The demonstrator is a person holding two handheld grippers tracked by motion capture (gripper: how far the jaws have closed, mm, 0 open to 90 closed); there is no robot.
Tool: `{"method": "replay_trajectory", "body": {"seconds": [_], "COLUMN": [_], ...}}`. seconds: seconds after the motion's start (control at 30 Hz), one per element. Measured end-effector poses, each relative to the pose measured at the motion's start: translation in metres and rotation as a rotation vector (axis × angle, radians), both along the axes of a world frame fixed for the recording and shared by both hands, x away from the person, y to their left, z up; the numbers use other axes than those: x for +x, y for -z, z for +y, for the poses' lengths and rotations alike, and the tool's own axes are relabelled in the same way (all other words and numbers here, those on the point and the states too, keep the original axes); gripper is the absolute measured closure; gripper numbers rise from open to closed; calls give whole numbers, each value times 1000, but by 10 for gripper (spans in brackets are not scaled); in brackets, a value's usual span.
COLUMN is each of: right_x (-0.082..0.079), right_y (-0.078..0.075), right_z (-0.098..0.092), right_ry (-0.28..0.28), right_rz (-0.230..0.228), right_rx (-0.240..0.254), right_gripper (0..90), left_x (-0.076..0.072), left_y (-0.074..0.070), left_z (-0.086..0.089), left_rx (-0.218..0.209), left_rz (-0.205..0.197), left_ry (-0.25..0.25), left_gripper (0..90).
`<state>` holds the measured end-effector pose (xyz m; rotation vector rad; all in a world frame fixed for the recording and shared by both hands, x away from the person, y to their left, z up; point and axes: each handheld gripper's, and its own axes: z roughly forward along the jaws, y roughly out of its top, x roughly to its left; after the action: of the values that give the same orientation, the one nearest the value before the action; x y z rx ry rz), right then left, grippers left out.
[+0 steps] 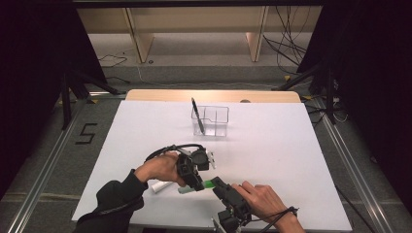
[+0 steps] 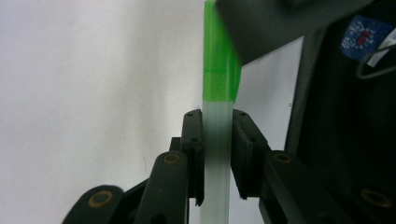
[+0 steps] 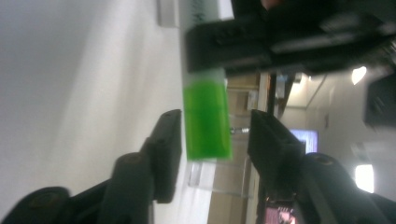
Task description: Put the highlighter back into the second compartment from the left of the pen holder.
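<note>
My left tool [image 1: 194, 180] is clamped on the translucent white barrel of a marker with a bright green cap [image 2: 217, 140], held just above the white counter [image 1: 272, 145] near its front edge. The print on the barrel is too blurred to read. My right tool [image 3: 212, 135] stands parted around the cap, pads clear of it. The two hands meet tip to tip.

A black "5" [image 1: 86, 133] marks the floor to the left.

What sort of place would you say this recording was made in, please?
Probably a lab or recording room rather than a home: a white-topped table stands between dark curtains, loose black cables trail over the grey floor, and a black numeral five marks the floor.
</note>
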<state>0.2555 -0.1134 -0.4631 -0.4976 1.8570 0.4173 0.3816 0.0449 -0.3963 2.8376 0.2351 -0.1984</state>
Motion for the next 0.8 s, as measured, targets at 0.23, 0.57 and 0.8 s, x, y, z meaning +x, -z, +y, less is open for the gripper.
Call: {"method": "replay_trajectory", "body": {"seconds": [0.23,0.57,0.8], "right_x": [6,20,32], "right_y": [-10,-23,-29], "right_z": [-13,-41,-64], "right_ry": [81,201,272], "right_rz": [86,444,711], "right_rx": [133,512,794], "right_gripper": [476,385,359], "left_x": [11,25,33], "left_y": [-2,-11,-16], "left_z": [10,23,26], "left_rx": [-51,-224,-352], "left_rz": [-23,-96,-164], "left_ry": [-78,-218,-325], "left_gripper": [769,769,769]}}
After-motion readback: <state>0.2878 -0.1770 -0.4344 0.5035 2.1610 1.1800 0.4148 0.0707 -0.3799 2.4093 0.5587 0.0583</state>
